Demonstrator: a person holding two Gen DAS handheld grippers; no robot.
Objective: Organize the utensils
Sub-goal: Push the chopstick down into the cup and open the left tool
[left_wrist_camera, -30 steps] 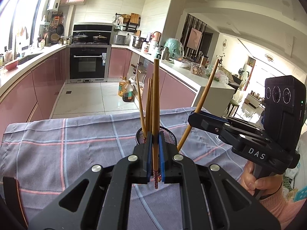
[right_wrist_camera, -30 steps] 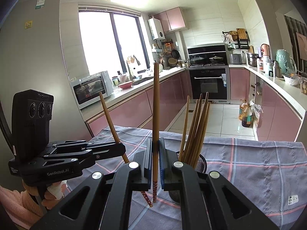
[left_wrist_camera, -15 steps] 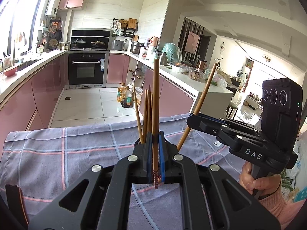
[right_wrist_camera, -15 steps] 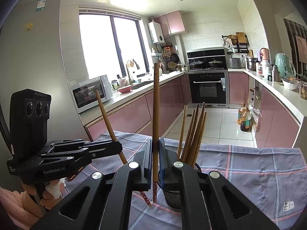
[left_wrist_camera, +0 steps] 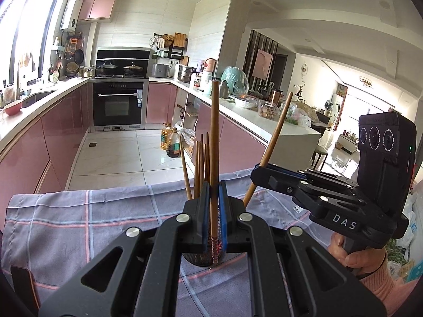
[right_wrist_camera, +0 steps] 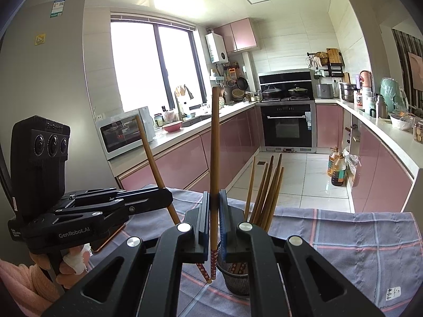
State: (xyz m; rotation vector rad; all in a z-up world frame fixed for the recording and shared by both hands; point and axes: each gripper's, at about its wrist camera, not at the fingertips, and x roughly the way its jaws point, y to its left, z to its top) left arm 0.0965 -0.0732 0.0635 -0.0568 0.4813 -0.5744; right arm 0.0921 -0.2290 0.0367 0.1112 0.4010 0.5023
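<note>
While each hand-held gripper, left point(left_wrist_camera: 214, 208) and right point(right_wrist_camera: 214, 222), clamps one chopstick point(left_wrist_camera: 214, 142) upright, we see the mesh holder point(right_wrist_camera: 235, 277) at lower centre.

We see a table under a grey-blue cloth with pink and white check lines point(right_wrist_camera: 343, 240). On it, just right of and below our right fingers point(right_wrist_camera: 223, 222), stands a black wire-mesh holder point(right_wrist_camera: 235, 277).

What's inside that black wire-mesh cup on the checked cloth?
The black mesh cup holds about six brown wooden chopsticks, patterned ends down. Its floor is hidden by the mesh and the black jaws in front.
</note>
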